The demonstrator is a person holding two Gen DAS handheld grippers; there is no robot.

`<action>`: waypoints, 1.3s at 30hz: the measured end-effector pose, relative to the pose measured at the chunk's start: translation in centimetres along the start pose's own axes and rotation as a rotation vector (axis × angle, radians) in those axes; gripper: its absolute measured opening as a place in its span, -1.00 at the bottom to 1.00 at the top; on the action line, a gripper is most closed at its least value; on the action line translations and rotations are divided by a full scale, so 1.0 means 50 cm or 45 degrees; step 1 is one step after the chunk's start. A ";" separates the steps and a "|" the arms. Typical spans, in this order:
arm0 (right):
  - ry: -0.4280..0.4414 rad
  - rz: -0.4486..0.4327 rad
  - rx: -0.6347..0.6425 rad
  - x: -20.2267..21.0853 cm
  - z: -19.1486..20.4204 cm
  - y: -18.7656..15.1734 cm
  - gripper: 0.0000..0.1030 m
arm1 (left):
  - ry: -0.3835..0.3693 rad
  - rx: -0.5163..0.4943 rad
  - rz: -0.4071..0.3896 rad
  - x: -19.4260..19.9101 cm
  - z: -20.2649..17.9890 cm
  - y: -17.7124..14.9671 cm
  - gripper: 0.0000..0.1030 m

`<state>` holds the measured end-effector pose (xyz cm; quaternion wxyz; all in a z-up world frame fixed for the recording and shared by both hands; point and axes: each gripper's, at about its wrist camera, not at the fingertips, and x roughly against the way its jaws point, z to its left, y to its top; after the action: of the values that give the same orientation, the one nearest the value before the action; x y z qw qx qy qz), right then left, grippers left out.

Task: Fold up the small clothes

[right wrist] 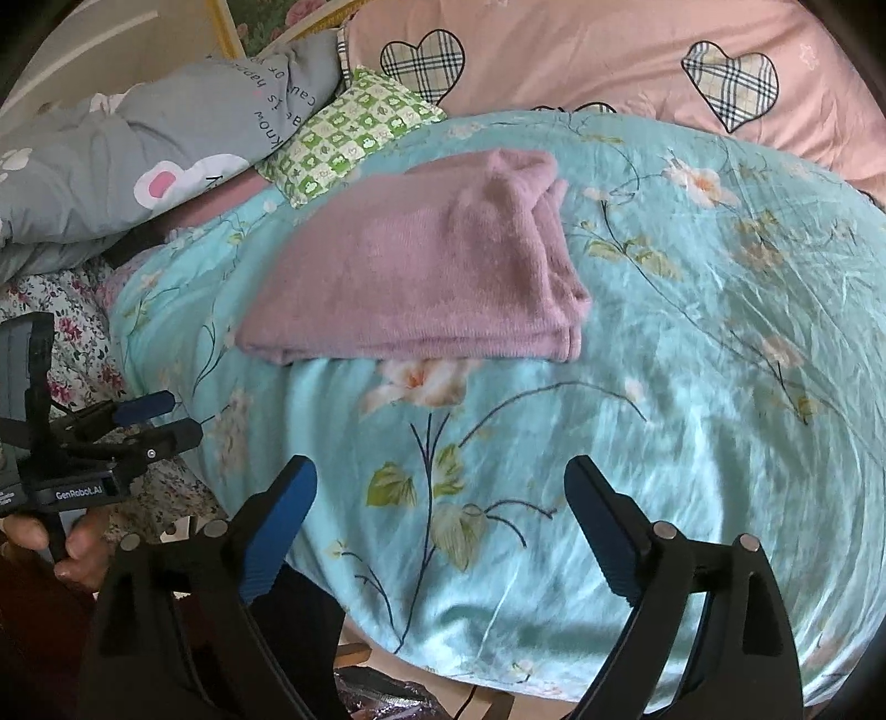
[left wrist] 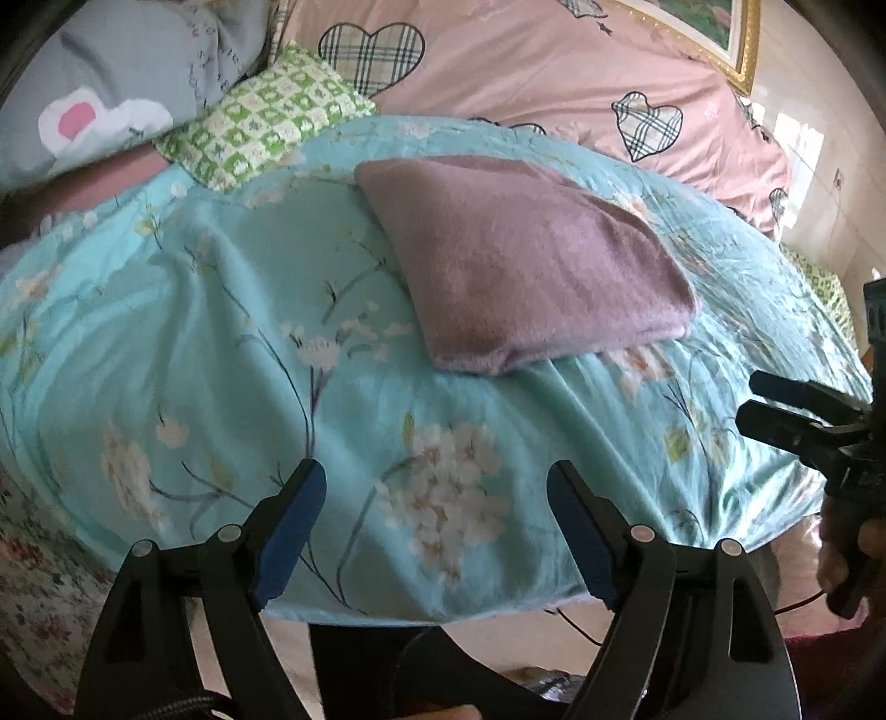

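A mauve knit garment (left wrist: 520,266) lies folded in a compact stack on the turquoise floral sheet (left wrist: 249,343); it also shows in the right wrist view (right wrist: 426,266), layered edges to its right. My left gripper (left wrist: 437,482) is open and empty, hovering near the sheet's front edge, well short of the garment. My right gripper (right wrist: 440,479) is open and empty, also back from the garment. Each gripper shows in the other's view: the right one (left wrist: 758,399) at the right edge, the left one (right wrist: 177,415) at the left edge.
A pink duvet with plaid hearts (left wrist: 554,72) lies behind the sheet. A green checked pillow (left wrist: 266,116) and a grey pillow (left wrist: 111,88) sit at the back left. A gold-framed picture (left wrist: 714,33) stands at the back. A floral cover (right wrist: 83,343) lies left.
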<state>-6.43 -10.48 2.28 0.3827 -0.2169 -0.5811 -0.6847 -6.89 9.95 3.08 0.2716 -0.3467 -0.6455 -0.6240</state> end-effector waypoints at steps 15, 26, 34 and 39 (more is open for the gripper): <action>-0.016 -0.016 0.075 -0.036 0.011 0.102 0.94 | 0.039 -0.010 -0.016 -0.037 0.008 0.098 0.70; -0.012 0.008 0.103 -0.076 0.015 0.144 0.96 | 0.105 -0.005 -0.007 -0.061 0.005 0.129 0.76; 0.008 -0.010 0.087 -0.086 0.016 0.167 0.96 | 0.147 -0.027 0.016 -0.084 -0.013 0.144 0.79; 0.003 -0.004 0.098 -0.091 0.021 0.171 0.96 | 0.158 -0.035 0.017 -0.089 -0.017 0.148 0.79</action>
<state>2.83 -8.52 4.52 0.3904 -0.2001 -0.6070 -0.6627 1.61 8.48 4.23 0.3105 -0.3153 -0.6165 -0.6512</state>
